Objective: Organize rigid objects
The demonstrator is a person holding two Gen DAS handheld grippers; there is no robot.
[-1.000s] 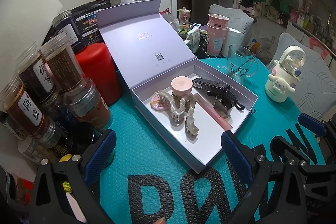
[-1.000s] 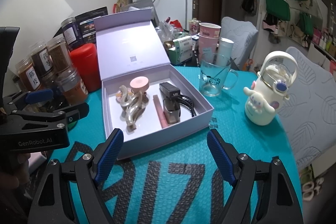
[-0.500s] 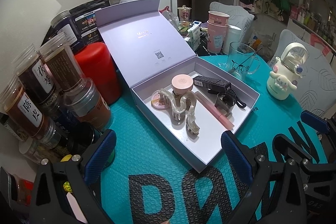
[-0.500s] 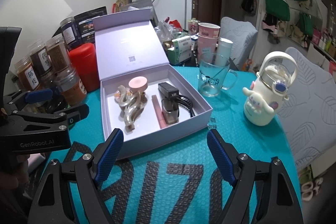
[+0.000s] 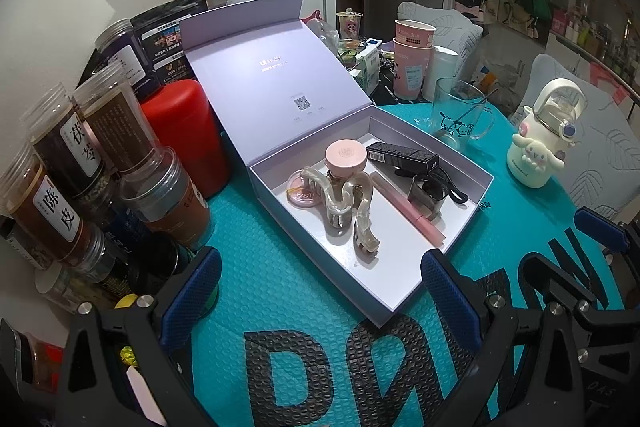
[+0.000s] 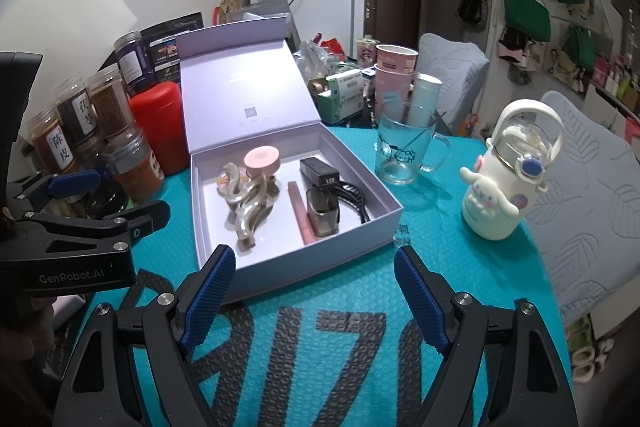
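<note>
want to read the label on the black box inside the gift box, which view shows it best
The left wrist view: the black box lies side-on there, showing its barcode and end print. In the right wrist view the same black box points end-on toward the camera, foreshortened, with only small white print on its near end, behind the metal clip.

You can read "GenRobot.AI" on the left gripper body, "陈皮" on the front jar's label, and "L03" on the black box.
</note>
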